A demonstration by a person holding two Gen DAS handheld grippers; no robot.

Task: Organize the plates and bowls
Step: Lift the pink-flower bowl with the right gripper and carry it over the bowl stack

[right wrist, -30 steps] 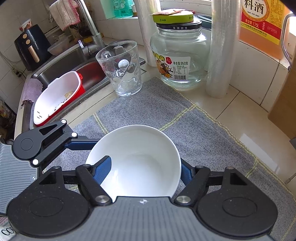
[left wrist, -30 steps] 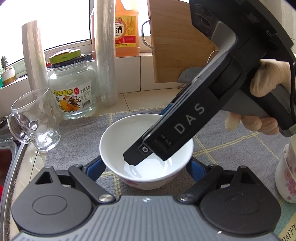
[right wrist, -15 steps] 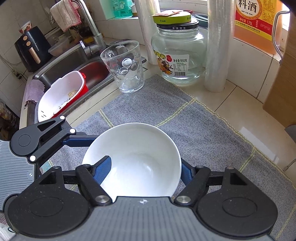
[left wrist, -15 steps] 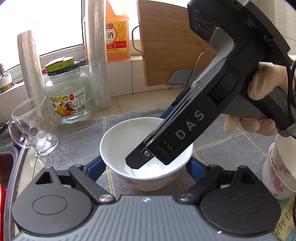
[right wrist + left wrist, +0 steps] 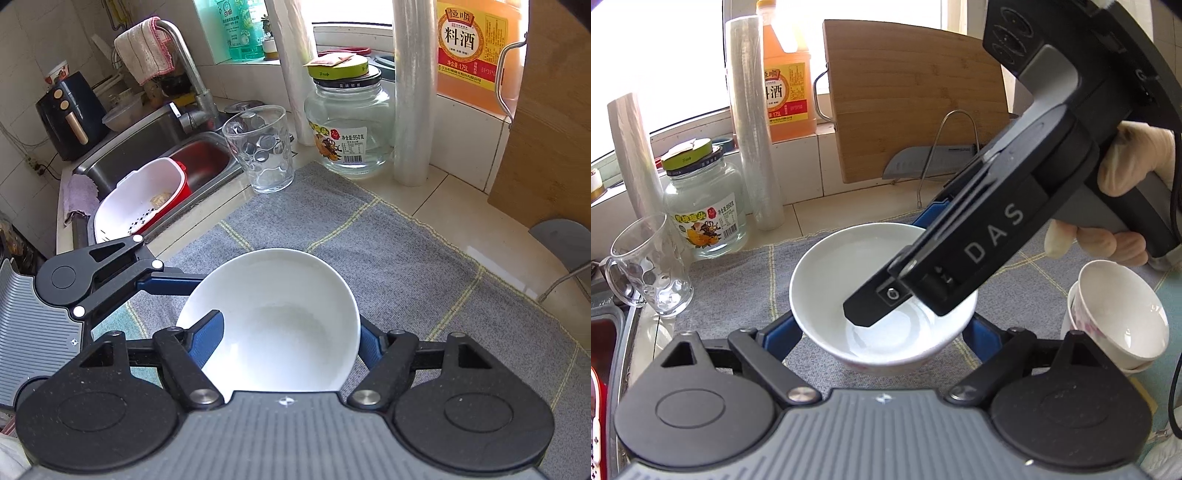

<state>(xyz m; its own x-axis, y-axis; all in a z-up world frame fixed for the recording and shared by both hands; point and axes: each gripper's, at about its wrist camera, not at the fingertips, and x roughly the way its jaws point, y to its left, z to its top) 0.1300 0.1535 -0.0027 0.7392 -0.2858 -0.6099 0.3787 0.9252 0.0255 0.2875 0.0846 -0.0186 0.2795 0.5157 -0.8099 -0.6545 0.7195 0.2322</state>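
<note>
A white bowl (image 5: pixel 849 280) with pink flowers on its outside is held above the grey mat (image 5: pixel 738 288). My left gripper (image 5: pixel 882 332) has a blue finger on each outer side of the bowl. My right gripper (image 5: pixel 291 339) grips the bowl's (image 5: pixel 280 321) rim, one finger (image 5: pixel 207 332) inside and one outside. Its black body (image 5: pixel 979 251) reaches down over the bowl in the left wrist view. A stack of flowered white bowls (image 5: pixel 1119 314) stands at the right.
A glass mug (image 5: pixel 262 147), a glass jar (image 5: pixel 351 122), plastic-wrap rolls (image 5: pixel 413 92), an orange bottle (image 5: pixel 472 48) and a wooden cutting board (image 5: pixel 916 96) line the back. The sink (image 5: pixel 155 155) with a red and white strainer (image 5: pixel 144 195) lies left.
The bowl and both grippers have moved right and a little up over the mat. The stack of flowered bowls has come further into the left wrist view.
</note>
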